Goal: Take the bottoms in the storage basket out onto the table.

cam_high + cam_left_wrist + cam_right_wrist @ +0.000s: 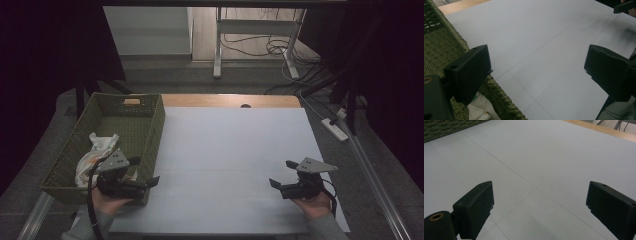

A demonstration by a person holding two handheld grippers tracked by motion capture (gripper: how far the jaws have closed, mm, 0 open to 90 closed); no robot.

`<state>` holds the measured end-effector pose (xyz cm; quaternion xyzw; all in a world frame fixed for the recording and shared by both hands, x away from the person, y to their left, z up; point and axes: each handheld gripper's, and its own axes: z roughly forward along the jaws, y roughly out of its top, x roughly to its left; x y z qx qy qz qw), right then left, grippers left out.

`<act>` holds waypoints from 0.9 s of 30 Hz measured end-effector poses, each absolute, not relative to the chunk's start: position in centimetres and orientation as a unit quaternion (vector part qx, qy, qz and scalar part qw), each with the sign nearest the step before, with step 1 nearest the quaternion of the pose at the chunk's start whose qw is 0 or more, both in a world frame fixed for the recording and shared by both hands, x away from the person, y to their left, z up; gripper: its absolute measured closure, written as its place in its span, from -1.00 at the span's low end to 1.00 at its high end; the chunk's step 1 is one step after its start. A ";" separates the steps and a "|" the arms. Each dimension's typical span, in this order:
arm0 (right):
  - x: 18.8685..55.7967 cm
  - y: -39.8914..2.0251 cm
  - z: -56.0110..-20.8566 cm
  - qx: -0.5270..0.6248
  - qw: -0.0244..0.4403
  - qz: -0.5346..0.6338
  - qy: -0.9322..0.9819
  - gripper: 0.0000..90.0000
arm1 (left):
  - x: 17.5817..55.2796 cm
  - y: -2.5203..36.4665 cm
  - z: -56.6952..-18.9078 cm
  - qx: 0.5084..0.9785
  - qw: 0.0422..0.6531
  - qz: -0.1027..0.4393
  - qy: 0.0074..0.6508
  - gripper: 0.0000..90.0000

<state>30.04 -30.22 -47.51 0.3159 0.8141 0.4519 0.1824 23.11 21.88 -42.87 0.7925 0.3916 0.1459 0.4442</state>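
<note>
While both hands rest low, grippers gape.

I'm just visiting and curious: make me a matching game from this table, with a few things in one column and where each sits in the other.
Things:
1. white cloth
2. woven basket
3. left claw
4. right claw

Places:
A. open, over the white sheet at the table's right
B. on the table's left side
C. open, at the basket's near right corner
D. lying inside the basket

Pairs: 1-D, 2-B, 3-C, 4-A
</note>
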 end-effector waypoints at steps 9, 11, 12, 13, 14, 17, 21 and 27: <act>30.2 -30.1 -47.6 0.319 0.181 0.447 0.816 -0.82 | 23.5 22.5 -42.4 0.787 0.446 0.153 0.397 -0.84; 30.3 -30.1 -47.6 0.319 0.180 0.447 0.816 -0.82 | 23.6 22.5 -42.3 0.787 0.446 0.154 0.398 -0.84; 30.3 -30.0 -47.6 0.319 0.180 0.447 0.816 -0.82 | 23.6 22.6 -42.3 0.786 0.446 0.154 0.399 -0.84; 30.3 -30.0 -47.6 0.319 0.180 0.447 0.816 -0.82 | 23.7 22.7 -42.3 0.785 0.446 0.154 0.401 -0.84; 30.2 -30.0 -47.6 0.319 0.179 0.448 0.816 -0.82 | 23.7 22.7 -42.3 0.785 0.446 0.154 0.401 -0.84; 30.2 -30.0 -47.6 0.318 0.179 0.449 0.816 -0.82 | 23.8 22.8 -42.3 0.785 0.445 0.153 0.403 -0.84; 30.3 -29.9 -47.7 0.316 0.178 0.447 0.818 -0.82 | 24.1 22.9 -41.8 0.786 0.444 0.158 0.401 -0.84; 30.4 -29.8 -47.7 0.316 0.179 0.447 0.817 -0.82 | 24.4 23.1 -41.2 0.787 0.441 0.165 0.399 -0.84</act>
